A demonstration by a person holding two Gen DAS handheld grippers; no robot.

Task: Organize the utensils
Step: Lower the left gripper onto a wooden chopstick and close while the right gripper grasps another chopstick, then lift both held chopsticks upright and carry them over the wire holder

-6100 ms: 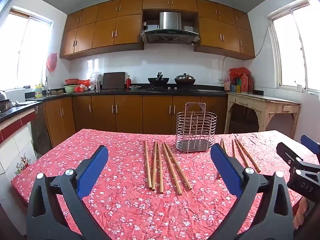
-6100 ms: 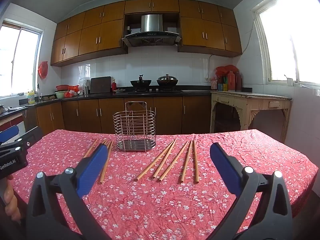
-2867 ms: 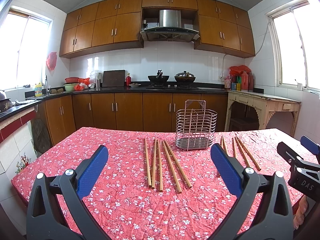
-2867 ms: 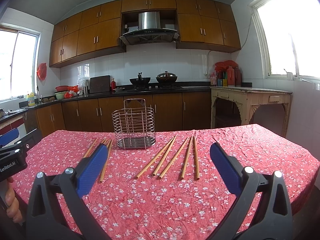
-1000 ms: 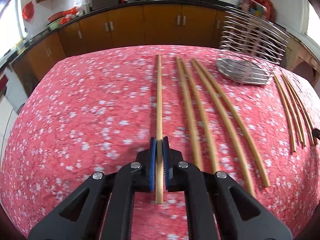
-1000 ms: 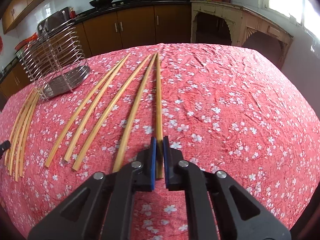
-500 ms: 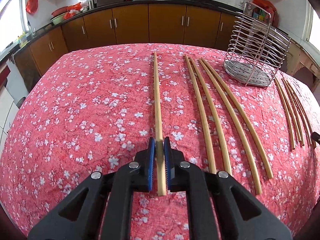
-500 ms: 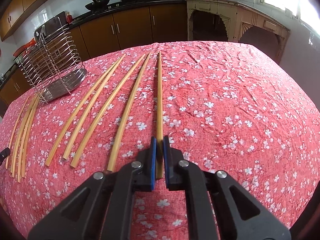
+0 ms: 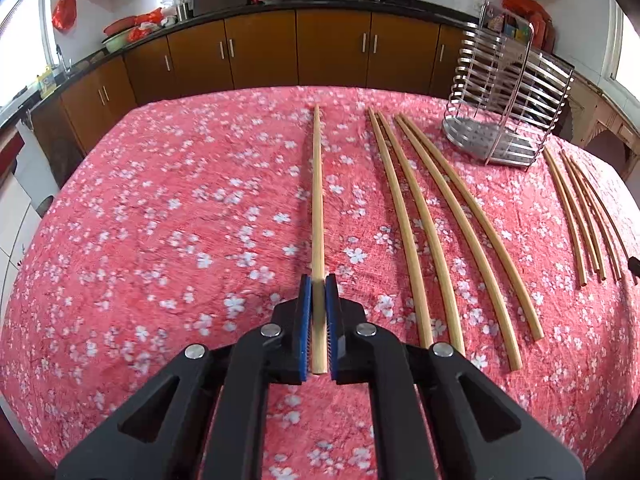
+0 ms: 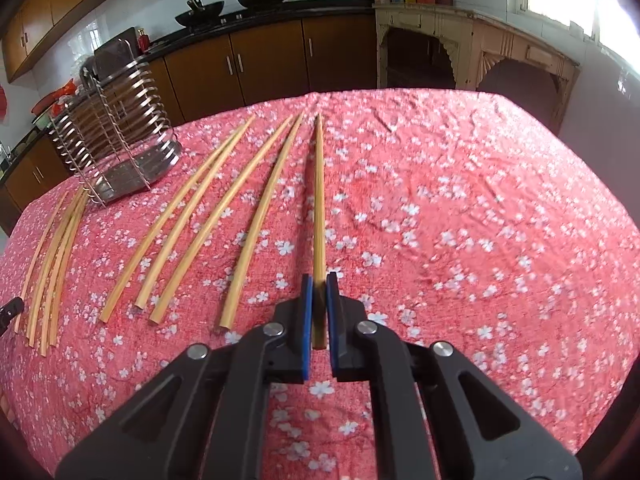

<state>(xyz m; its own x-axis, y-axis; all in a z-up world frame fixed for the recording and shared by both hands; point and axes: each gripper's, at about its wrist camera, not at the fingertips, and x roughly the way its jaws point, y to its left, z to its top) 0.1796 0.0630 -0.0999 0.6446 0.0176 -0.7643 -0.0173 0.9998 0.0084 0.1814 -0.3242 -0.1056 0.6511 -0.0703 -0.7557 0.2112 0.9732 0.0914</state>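
My left gripper is shut on the near end of a bamboo chopstick that points away over the red flowered tablecloth. Several more chopsticks lie to its right, and a further group lies beyond the wire utensil holder. My right gripper is likewise shut on the near end of another chopstick, lifted a little off the cloth. Several loose chopsticks lie to its left, with the wire holder at the far left.
Brown kitchen cabinets under a dark counter run behind the table. A pale wooden side table stands at the back right. The tablecloth to the right of my right gripper is bare, and the table's edge falls off close by.
Both grippers have drawn back slightly with their chopsticks held. The right chopstick has risen a little off the cloth, and the other chopsticks have stayed put.
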